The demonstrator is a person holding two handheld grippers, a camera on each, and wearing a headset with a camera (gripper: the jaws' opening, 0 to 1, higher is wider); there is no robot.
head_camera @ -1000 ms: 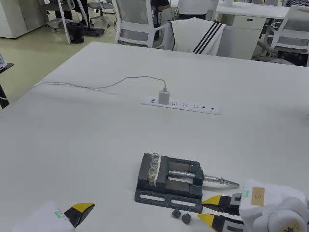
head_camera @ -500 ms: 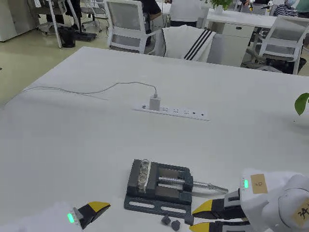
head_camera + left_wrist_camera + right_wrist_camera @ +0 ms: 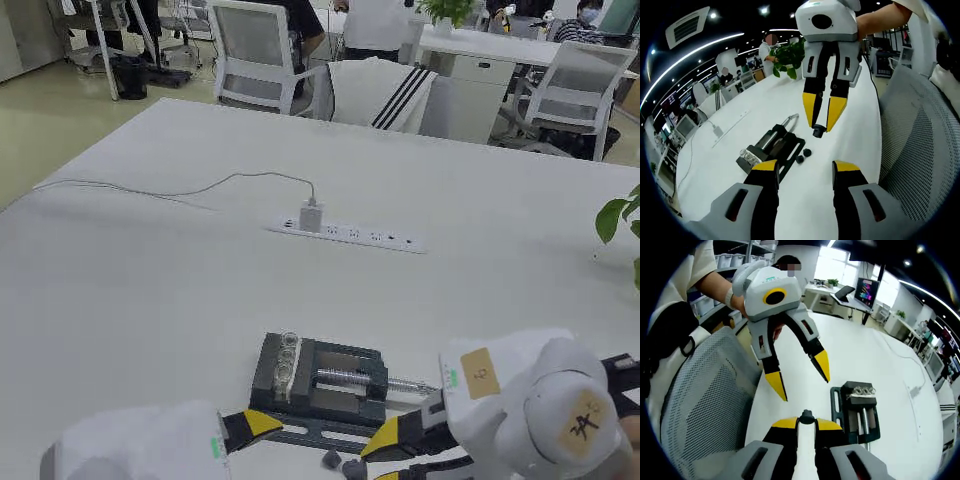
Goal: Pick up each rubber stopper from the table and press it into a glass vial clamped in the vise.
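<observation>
One small dark stopper (image 3: 806,415) tight in the right gripper (image 3: 821,124); left gripper (image 3: 805,166) agape.

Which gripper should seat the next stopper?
Right. The right gripper is shut on a small dark rubber stopper, near the dark metal vise with clear glass vials; the left gripper is open, empty.

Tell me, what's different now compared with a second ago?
The right claw has closed on a rubber stopper and holds it off the table. The left claw, still open, has come in closer to the vise. The vise, its glass vials and two other stoppers on the table stayed put.
</observation>
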